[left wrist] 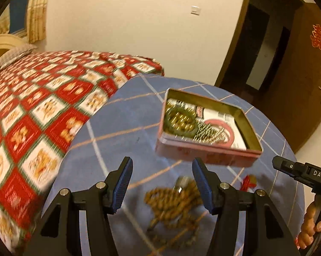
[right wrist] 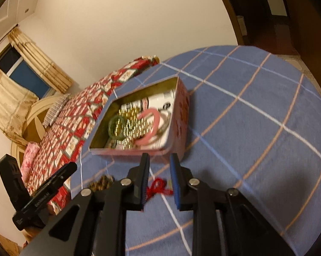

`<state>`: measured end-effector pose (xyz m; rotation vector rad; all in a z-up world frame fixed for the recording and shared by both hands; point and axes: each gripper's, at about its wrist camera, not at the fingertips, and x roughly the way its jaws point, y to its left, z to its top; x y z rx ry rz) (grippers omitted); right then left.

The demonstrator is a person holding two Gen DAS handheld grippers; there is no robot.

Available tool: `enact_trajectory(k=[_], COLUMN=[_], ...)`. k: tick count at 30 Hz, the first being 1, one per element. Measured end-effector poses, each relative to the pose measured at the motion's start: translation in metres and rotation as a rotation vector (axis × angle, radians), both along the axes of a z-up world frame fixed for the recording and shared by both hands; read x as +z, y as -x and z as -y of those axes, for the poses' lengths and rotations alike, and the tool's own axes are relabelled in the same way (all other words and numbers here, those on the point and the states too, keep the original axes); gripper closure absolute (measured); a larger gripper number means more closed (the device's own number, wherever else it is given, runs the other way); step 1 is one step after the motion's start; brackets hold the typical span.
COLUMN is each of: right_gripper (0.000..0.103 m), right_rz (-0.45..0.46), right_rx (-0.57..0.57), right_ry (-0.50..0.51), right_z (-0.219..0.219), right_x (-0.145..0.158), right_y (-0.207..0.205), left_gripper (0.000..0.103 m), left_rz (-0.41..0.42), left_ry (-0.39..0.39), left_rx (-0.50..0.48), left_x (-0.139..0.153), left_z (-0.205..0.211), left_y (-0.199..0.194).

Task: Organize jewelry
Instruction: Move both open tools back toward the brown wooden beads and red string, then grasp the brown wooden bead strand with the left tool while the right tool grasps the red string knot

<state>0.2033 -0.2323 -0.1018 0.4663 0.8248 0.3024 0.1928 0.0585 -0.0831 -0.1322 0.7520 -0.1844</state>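
Note:
An open pink tin (left wrist: 203,152) (right wrist: 181,115) sits on the blue checked cloth (left wrist: 122,123) (right wrist: 256,111). It holds a green bangle (left wrist: 178,120) (right wrist: 115,127), a pink bangle (left wrist: 222,131) (right wrist: 148,128) and gold chains. A brown bead necklace (left wrist: 173,204) (right wrist: 99,183) lies on the cloth between the fingers of my left gripper (left wrist: 162,167), which is open above it. A red cord piece (left wrist: 249,181) (right wrist: 158,187) lies on the cloth between the fingers of my right gripper (right wrist: 159,160), which is open and empty. The views are blurred.
A bed with a red patterned cover (left wrist: 32,111) (right wrist: 75,119) lies to the left of the cloth. A wooden door (left wrist: 292,81) stands at the right. The other gripper's body shows at the edge of each view (left wrist: 305,172) (right wrist: 43,189).

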Motion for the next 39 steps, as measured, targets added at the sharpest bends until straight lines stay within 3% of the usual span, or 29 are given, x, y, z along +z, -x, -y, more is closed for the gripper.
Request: enact_trajectory(k=[9,20,24,29,35,36,39], right_gripper=[0.079,0.078,0.059,0.059,0.059,0.062,0.083], right_rz=[-0.019,-0.005,-0.012,0.026,0.009,-0.009,0.000], right_rx=[0.052,0.092,0.110,0.138,0.166,0.177,0.170], right_ry=[0.058,0.105,0.124,0.257,0.401,0.434,0.532], right_z=[-0.019,-0.035,-0.043,-0.065,-0.087,-0.092,-0.099], right_x=[-0.008,-0.006,-0.010,-0.012,-0.026,-0.031,-0.036], right_y=[0.018,0.032,0.029,0.022,0.003,-0.001,-0.002], left_gripper=[0.045,0.045,0.045,0.045,0.045,0.045,0.045], left_rz=[-0.025,0.010,0.013,0.018,0.013,0.014,0.015], left_ry=[-0.026,-0.078,-0.062,-0.088,-0.092,-0.090,-0.086], left_rx=[-0.017,-0.117,-0.117,-0.094,-0.073,-0.073,-0.086], left_x=[-0.014,-0.010,-0.006,-0.004,-0.003,-0.003,-0.002], left_z=[-0.016,0.006,0.007,0.002,-0.005,-0.006,-0.005], left_y=[0.034,0.040,0.042,0.046,0.048,0.048,0.047])
